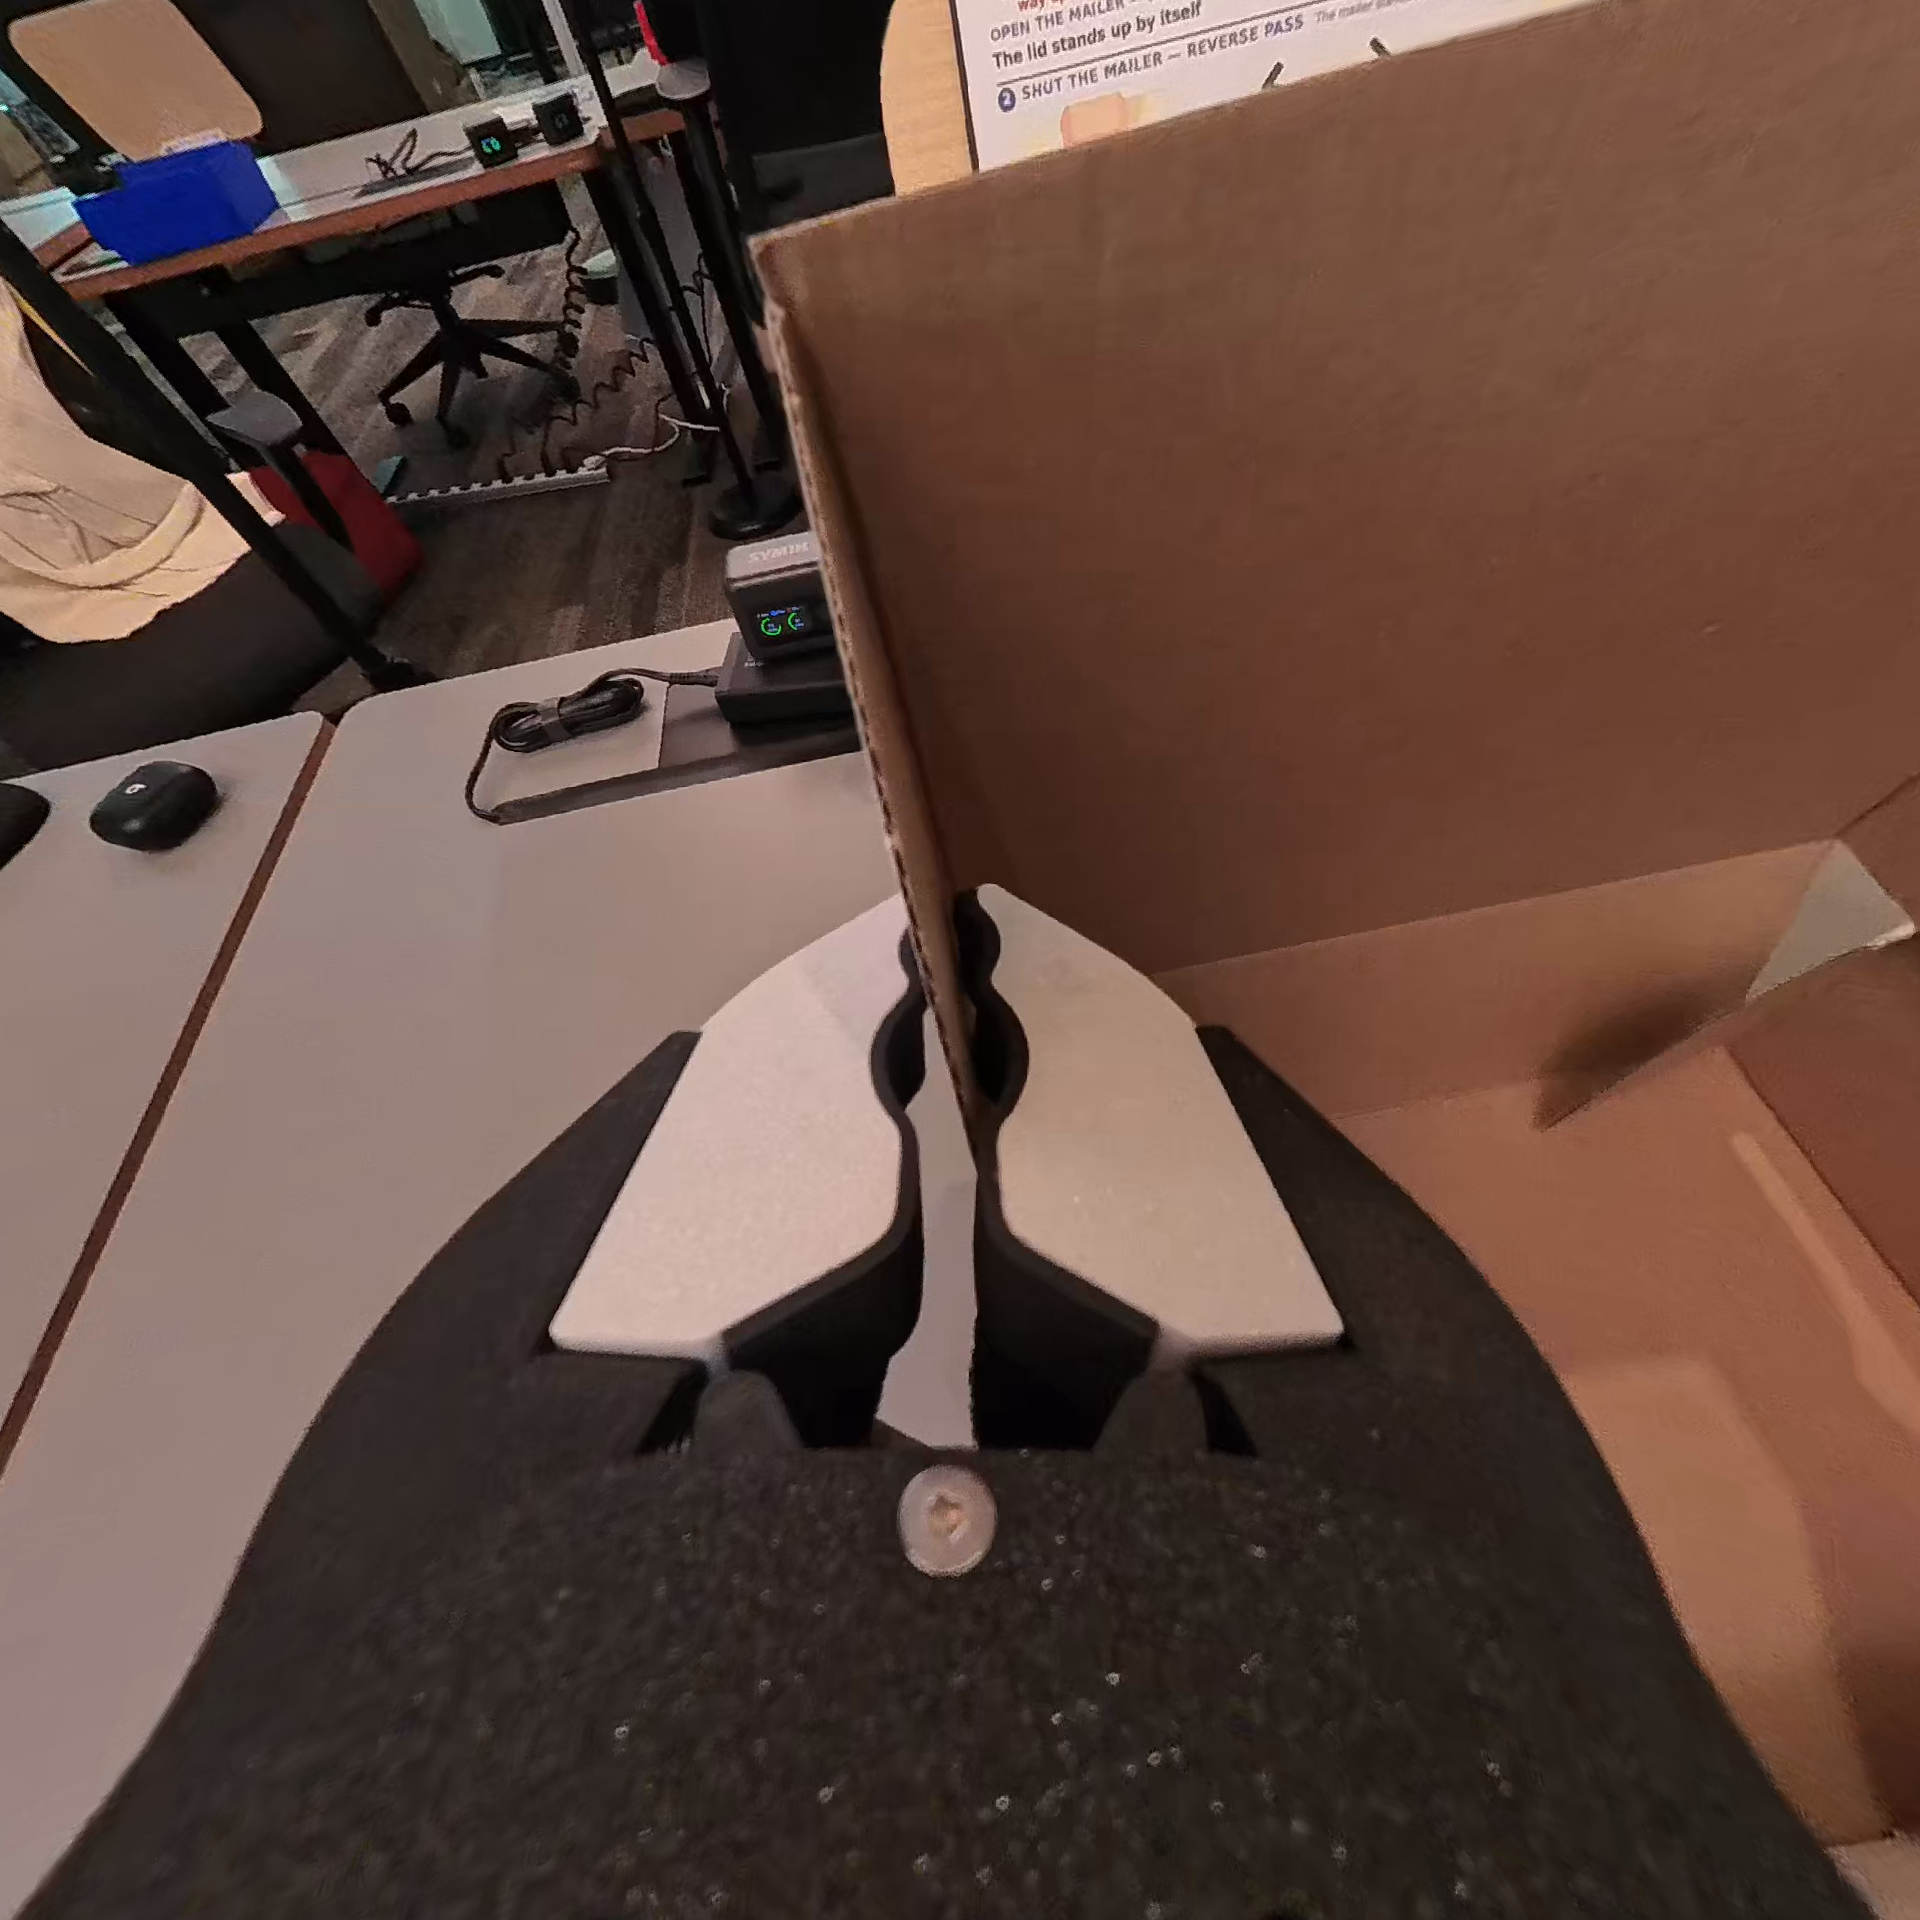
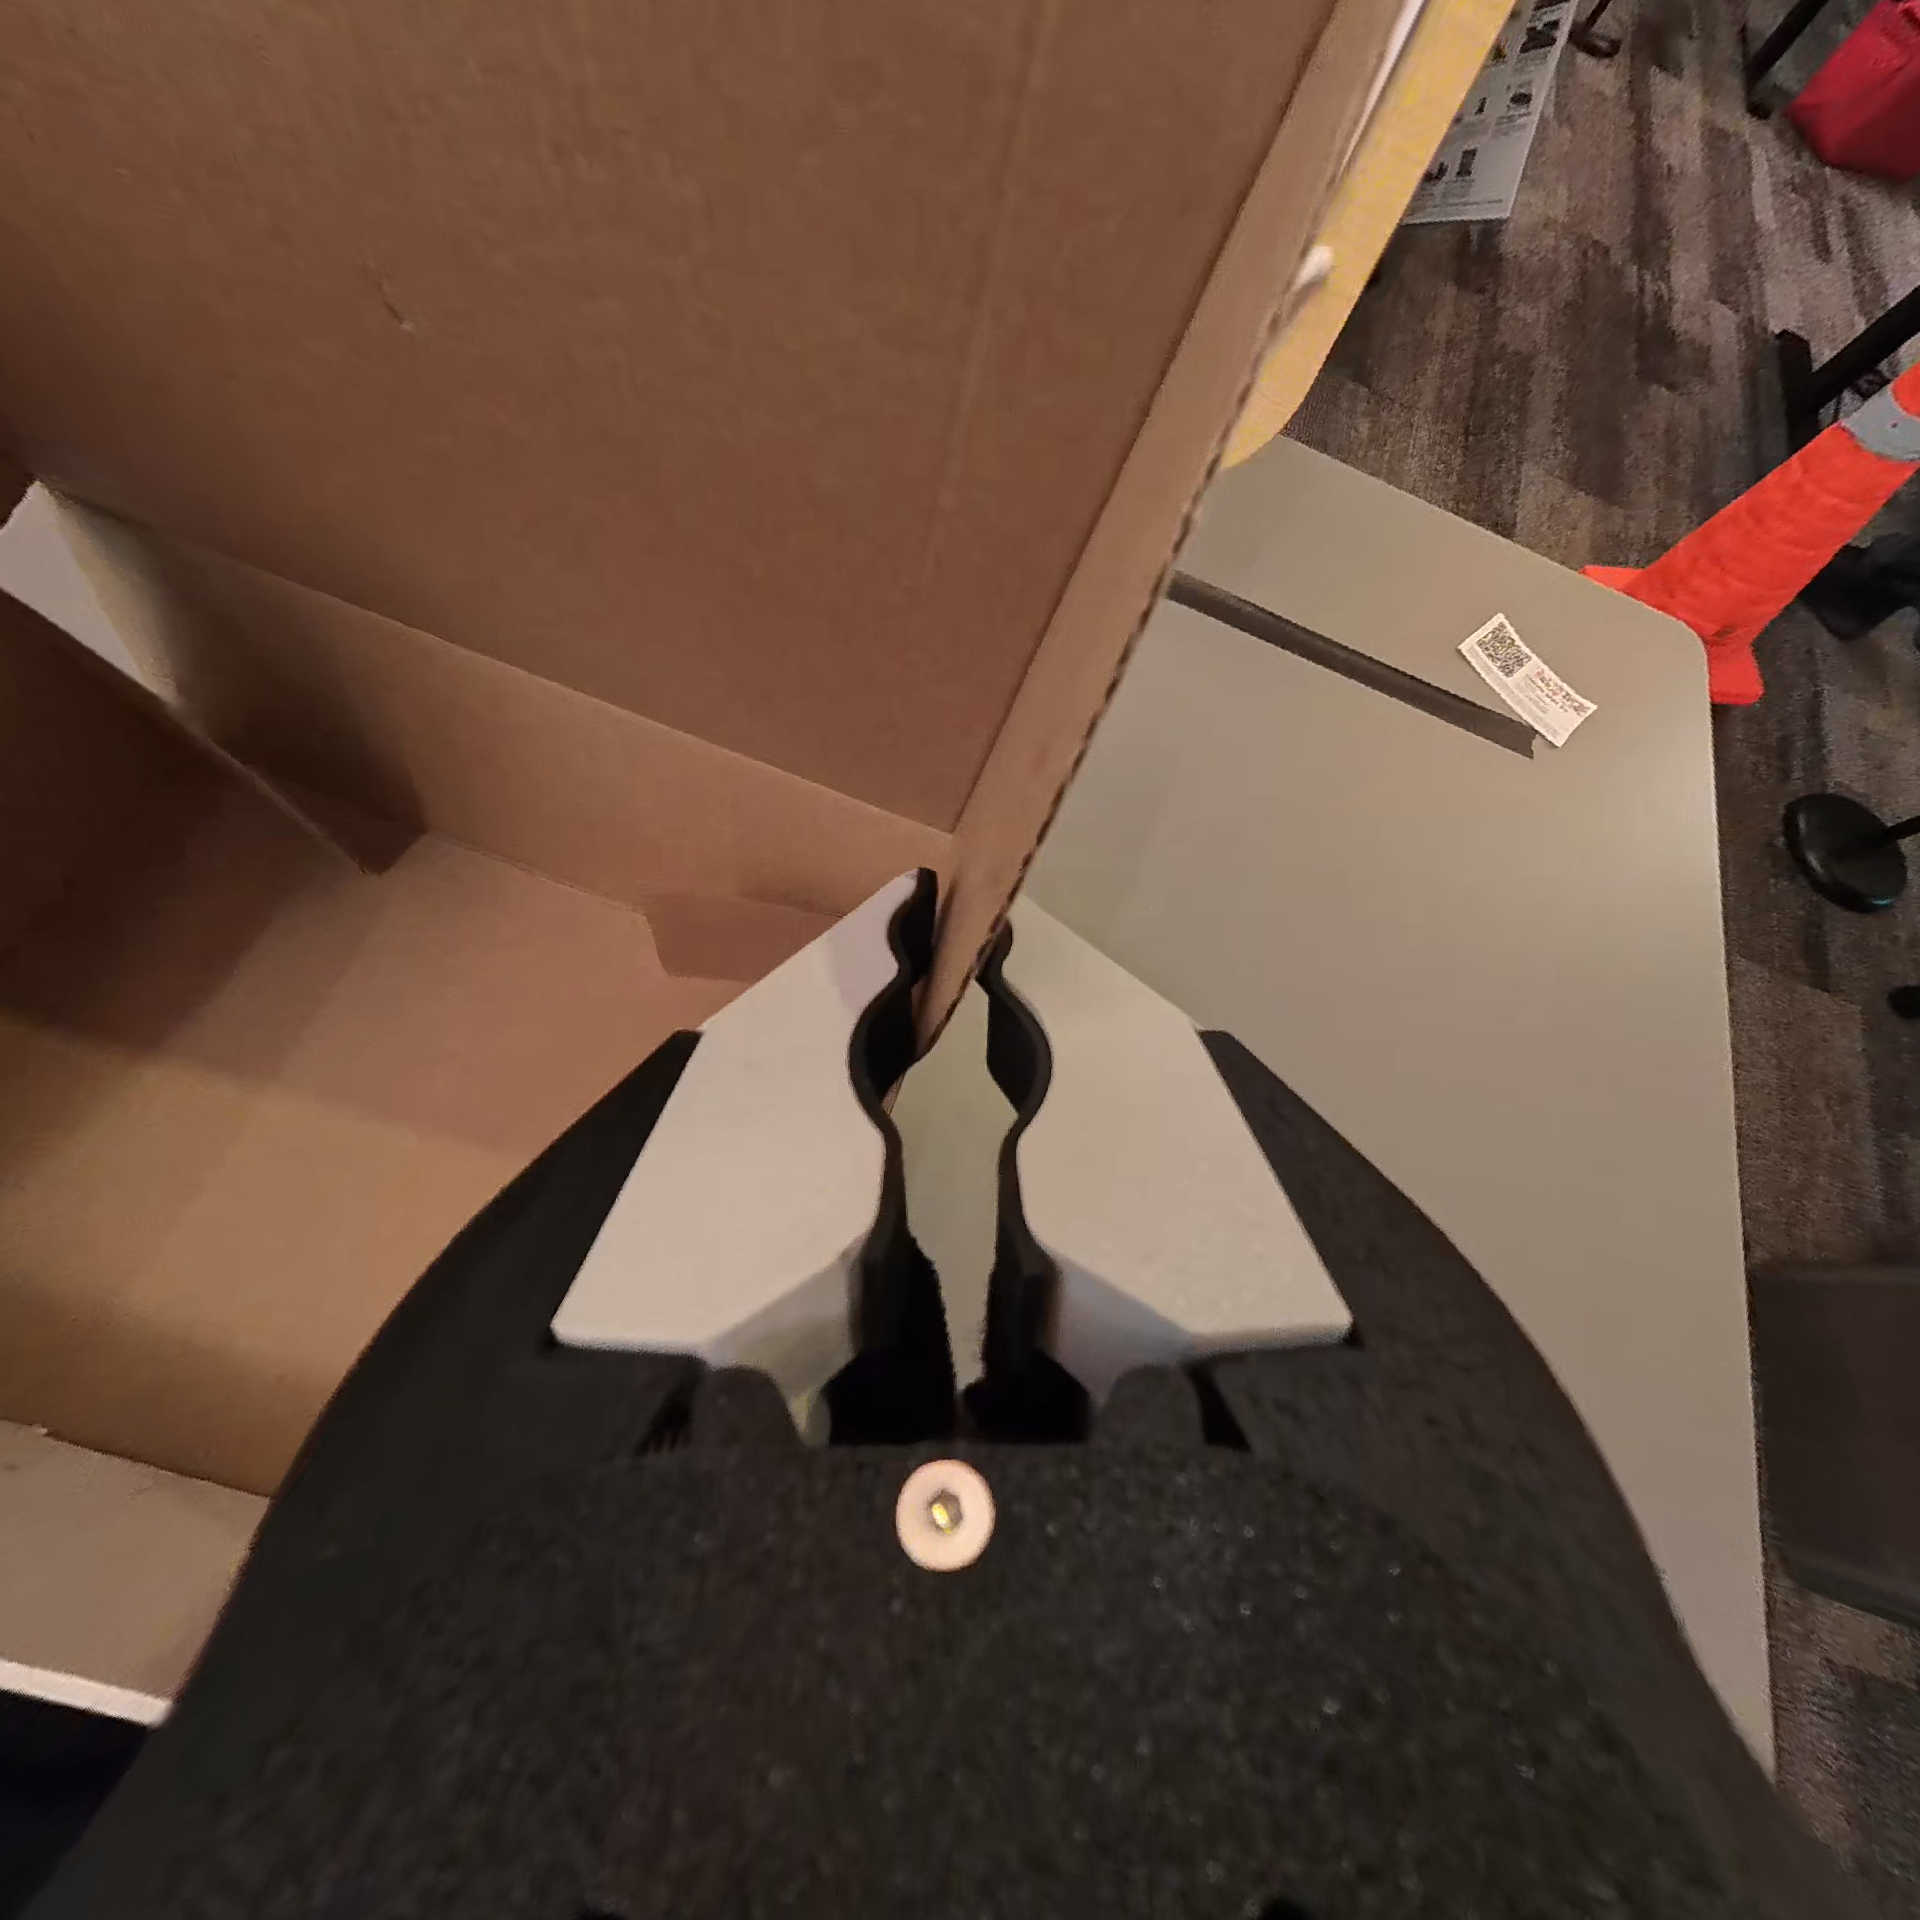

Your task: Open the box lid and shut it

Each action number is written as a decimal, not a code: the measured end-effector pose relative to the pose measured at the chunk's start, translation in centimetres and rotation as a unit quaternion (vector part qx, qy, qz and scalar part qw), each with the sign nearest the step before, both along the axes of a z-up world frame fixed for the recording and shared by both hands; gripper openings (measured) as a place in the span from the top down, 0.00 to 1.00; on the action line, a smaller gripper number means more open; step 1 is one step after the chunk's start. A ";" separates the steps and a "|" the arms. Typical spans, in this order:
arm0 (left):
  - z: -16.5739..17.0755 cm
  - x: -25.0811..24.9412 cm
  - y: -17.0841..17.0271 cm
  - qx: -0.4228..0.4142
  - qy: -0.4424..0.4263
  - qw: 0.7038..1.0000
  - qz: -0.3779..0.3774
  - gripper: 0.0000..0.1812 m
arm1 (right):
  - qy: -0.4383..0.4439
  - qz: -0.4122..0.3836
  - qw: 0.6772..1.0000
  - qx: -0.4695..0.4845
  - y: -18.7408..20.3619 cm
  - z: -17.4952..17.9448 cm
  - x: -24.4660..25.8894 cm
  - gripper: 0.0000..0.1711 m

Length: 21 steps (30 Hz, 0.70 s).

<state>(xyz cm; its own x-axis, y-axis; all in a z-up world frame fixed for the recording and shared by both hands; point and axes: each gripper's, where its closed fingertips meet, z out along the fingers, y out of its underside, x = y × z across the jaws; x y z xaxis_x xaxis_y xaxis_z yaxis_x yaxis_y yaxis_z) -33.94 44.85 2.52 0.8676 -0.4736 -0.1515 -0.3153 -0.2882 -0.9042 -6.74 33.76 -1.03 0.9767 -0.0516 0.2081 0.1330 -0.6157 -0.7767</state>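
A brown cardboard mailer box [image 1: 1621,1351] lies open on the grey table, and its lid [image 1: 1351,520] stands upright. My left gripper [image 1: 951,920] is shut on the lid's left side edge, which runs up between the white fingers [image 1: 769,1122]. In the right wrist view the lid [image 2: 520,364] leans over the box's empty inside [image 2: 312,1091]. My right gripper [image 2: 966,920] is shut on the lid's right side flap [image 2: 1101,582], whose corrugated edge sits between the fingertips.
On the table [image 1: 436,1039] to the left lie a black mouse [image 1: 154,805], a coiled cable [image 1: 561,717] and a small device with a lit screen [image 1: 779,623]. An instruction sheet [image 1: 1143,62] stands behind the lid. To the right are a paper label [image 2: 1525,691] and an orange cone [image 2: 1787,520]. The left gripper's tips are roughly 30 centimeters from the right gripper's.
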 end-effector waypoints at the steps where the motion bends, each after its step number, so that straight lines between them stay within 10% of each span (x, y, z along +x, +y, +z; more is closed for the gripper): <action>1: 0.1 0.0 0.2 -0.007 -0.004 1.000 -0.003 0.99 | 0.004 -0.001 1.000 0.001 0.2 0.0 0.1 0.97; 9: 0.5 2.2 4.0 0.000 -0.011 1.000 0.006 0.99 | 0.006 -0.044 0.999 0.024 4.8 -0.1 1.8 0.98; 21: -0.5 0.7 -1.1 0.039 -0.047 0.998 -0.016 0.99 | 0.011 -0.018 0.998 0.054 0.5 -0.8 1.3 0.98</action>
